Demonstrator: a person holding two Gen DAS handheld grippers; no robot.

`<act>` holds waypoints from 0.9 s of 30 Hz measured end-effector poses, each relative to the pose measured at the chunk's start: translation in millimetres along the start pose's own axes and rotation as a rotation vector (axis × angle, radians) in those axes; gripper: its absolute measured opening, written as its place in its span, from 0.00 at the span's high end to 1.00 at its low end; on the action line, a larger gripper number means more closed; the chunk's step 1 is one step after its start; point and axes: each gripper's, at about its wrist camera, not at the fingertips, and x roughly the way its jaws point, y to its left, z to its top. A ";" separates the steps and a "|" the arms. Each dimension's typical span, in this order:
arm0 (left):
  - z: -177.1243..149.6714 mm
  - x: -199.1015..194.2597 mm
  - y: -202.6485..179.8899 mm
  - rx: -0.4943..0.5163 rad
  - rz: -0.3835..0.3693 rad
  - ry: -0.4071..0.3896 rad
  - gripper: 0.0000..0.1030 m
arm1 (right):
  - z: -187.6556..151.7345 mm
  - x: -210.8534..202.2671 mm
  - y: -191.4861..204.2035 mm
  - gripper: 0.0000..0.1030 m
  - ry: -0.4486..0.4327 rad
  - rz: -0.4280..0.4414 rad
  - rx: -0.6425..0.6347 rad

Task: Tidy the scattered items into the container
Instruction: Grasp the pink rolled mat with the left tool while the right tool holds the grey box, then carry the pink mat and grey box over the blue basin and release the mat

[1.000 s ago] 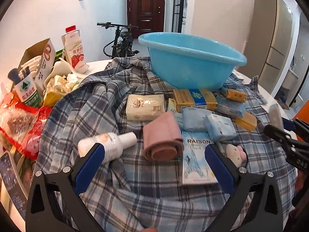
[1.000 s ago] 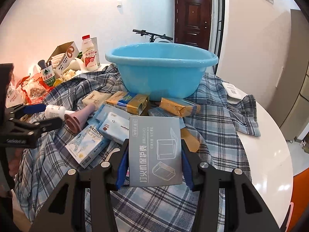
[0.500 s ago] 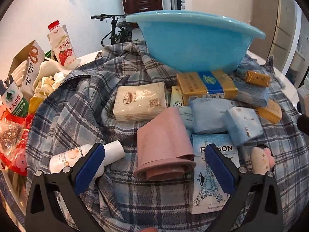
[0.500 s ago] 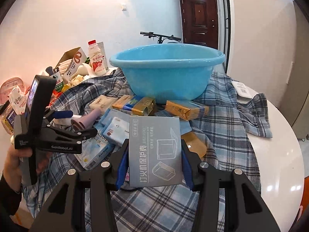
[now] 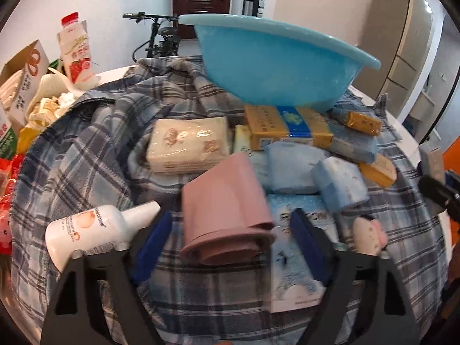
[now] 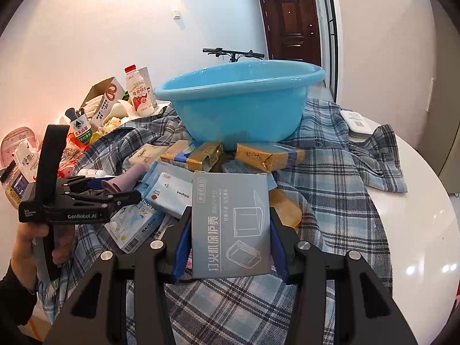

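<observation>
Left gripper [image 5: 230, 247] has dropped over the pink roll [image 5: 227, 207]; jaws closing astride it, roll's axis pointing away. Right gripper [image 6: 230, 247] clamps the grey box [image 6: 231, 224].

RAISON packet [image 5: 299, 258] blurred, part-hidden behind pink roll [image 5: 227, 215]

A light blue plastic basin [image 6: 241, 106] stands upright and empty on a blue plaid cloth [image 6: 330, 178]. Scattered before it: a yellow-and-blue packet [image 5: 287, 128] against the basin's base, a cream tissue pack [image 5: 187, 143], pale blue tissue packs [image 5: 290, 169], a rolled pink item [image 5: 227, 210] lying on its side, a white bottle [image 5: 95, 230] on its side left of the roll, and a flat "RAISON" box [image 6: 135, 227]. A grey carton [image 6: 231, 224] with printed line drawings is upright, clamped at both edges.
</observation>
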 end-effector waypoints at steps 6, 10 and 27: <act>-2.3 -1.5 25.2 -0.084 -0.059 0.002 0.20 | -0.6 -0.2 -3.8 0.51 0.006 -0.003 0.007; 2.0 5.8 32.4 -0.139 -0.096 0.011 0.38 | -0.8 1.3 -2.9 0.51 0.011 -0.004 0.010; 4.7 -48.3 -1.1 0.011 0.064 -0.184 0.39 | -2.0 -2.6 4.2 0.51 0.012 -0.033 0.016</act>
